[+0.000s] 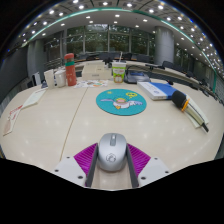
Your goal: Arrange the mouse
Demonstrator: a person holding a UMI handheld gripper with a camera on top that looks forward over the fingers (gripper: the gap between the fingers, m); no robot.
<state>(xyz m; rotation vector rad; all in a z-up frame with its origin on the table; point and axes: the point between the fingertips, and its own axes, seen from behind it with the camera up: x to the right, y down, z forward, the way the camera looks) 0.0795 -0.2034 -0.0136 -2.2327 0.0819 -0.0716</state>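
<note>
A grey wireless mouse (112, 152) sits between my gripper's (112, 147) two fingers, its sides against the magenta pads (86, 157), so the gripper is shut on it low over the beige table (60, 125). Beyond the fingers, in the middle of the table, lies a round blue mouse mat (121, 100) with a cartoon print, and nothing lies on it.
A white cup (119, 71) stands behind the mat. An orange bottle (70, 70) stands at the far left. A notebook (157, 89) and a black and yellow tool (181, 100) lie to the right. Papers (30, 98) lie to the left.
</note>
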